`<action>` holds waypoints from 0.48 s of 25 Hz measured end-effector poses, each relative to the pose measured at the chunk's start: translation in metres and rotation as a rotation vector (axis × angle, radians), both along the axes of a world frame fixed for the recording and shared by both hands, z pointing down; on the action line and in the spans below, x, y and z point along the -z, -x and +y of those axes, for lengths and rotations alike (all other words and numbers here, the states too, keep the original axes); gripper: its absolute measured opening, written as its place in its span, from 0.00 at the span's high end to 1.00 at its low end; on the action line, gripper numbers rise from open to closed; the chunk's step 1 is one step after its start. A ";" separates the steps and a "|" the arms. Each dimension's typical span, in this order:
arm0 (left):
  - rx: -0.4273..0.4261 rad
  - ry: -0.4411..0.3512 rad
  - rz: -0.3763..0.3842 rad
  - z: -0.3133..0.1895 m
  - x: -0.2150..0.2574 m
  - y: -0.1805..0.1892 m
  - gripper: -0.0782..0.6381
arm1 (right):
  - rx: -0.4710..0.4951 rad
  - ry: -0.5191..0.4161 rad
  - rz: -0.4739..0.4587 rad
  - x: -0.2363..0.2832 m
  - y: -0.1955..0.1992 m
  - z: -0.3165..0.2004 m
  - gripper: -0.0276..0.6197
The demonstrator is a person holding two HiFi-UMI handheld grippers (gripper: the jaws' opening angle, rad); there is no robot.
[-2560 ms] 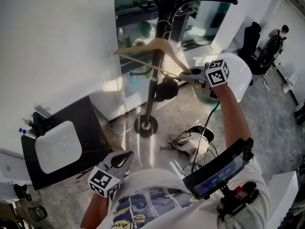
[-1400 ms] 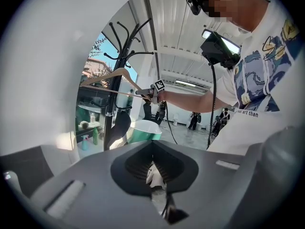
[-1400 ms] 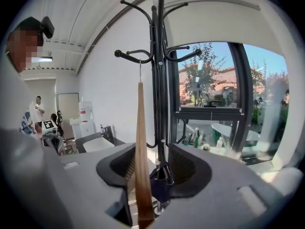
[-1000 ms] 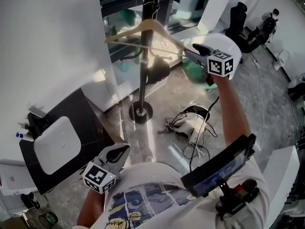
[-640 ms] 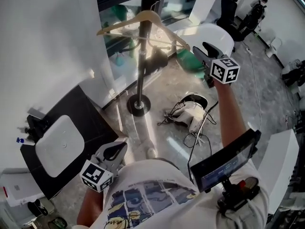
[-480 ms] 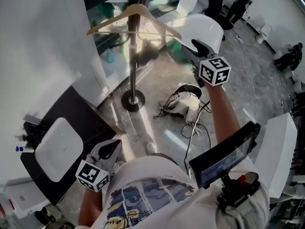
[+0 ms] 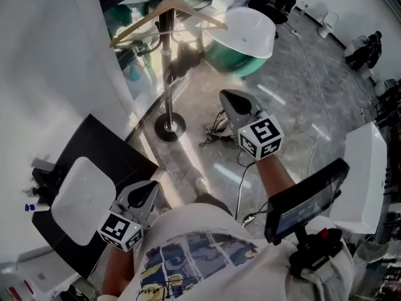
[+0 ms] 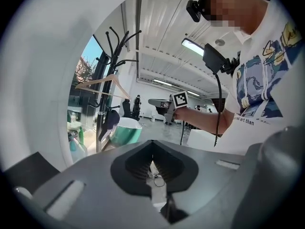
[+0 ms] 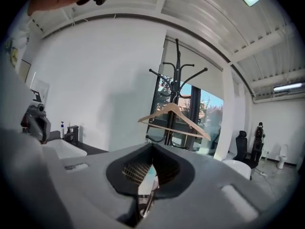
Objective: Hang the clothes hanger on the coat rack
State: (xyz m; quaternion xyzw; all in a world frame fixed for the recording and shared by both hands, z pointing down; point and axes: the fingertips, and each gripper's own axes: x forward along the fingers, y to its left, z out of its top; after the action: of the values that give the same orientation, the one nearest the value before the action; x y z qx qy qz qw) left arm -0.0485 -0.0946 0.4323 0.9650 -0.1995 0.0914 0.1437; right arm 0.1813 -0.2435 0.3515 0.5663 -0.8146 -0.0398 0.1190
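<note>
The wooden clothes hanger [image 7: 168, 12] hangs by its hook on the black coat rack [image 7: 165, 68], at the top of the head view. It shows too in the right gripper view, the hanger [image 9: 174, 118] on the rack [image 9: 177, 75], and in the left gripper view, the hanger [image 8: 102, 85] on the rack [image 8: 102, 123]. My right gripper [image 7: 227, 97] is well back from the hanger, over the floor; its jaws have just been closing and are shut with nothing between them. My left gripper [image 7: 150, 187] is low by my waist, shut and empty.
A green and white round tub chair [image 7: 245, 37] stands right of the rack. Cables and a white object [image 7: 219, 129] lie on the floor near the rack's base [image 7: 168, 128]. A black counter with a white basin [image 7: 80, 200] is at the left, against the white wall.
My right gripper let go of the hanger's end, drew back toward me and lower, and shut. The hanger stays on the rack. My left gripper shifted slightly.
</note>
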 end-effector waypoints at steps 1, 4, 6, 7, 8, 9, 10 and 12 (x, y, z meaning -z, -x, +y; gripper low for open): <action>-0.007 -0.001 0.002 0.002 0.000 0.004 0.89 | 0.000 0.004 -0.003 -0.006 0.010 0.012 0.95; -0.022 -0.005 0.007 0.006 0.006 0.014 0.89 | 0.007 0.041 -0.015 -0.028 0.041 0.045 0.95; -0.024 -0.008 0.010 0.007 0.006 0.021 0.89 | 0.017 0.080 -0.031 -0.044 0.063 0.065 0.95; -0.022 -0.007 0.009 0.008 0.005 0.025 0.89 | 0.028 0.098 -0.038 -0.050 0.075 0.074 0.95; -0.020 -0.004 0.008 0.009 0.004 0.029 0.89 | 0.044 0.114 -0.045 -0.056 0.087 0.083 0.95; -0.019 0.000 0.008 0.010 0.002 0.032 0.89 | 0.064 0.127 -0.052 -0.061 0.100 0.090 0.95; -0.022 0.005 0.007 0.011 0.001 0.035 0.89 | 0.083 0.139 -0.057 -0.064 0.113 0.098 0.95; -0.039 0.011 0.005 0.016 -0.002 0.039 0.89 | 0.116 0.154 -0.058 -0.070 0.136 0.110 0.95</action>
State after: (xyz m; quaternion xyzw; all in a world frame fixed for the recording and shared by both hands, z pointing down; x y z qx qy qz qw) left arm -0.0873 -0.0785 0.4345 0.9681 -0.1800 0.0926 0.1477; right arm 0.0451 -0.1331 0.4210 0.5081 -0.8499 0.0327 0.1360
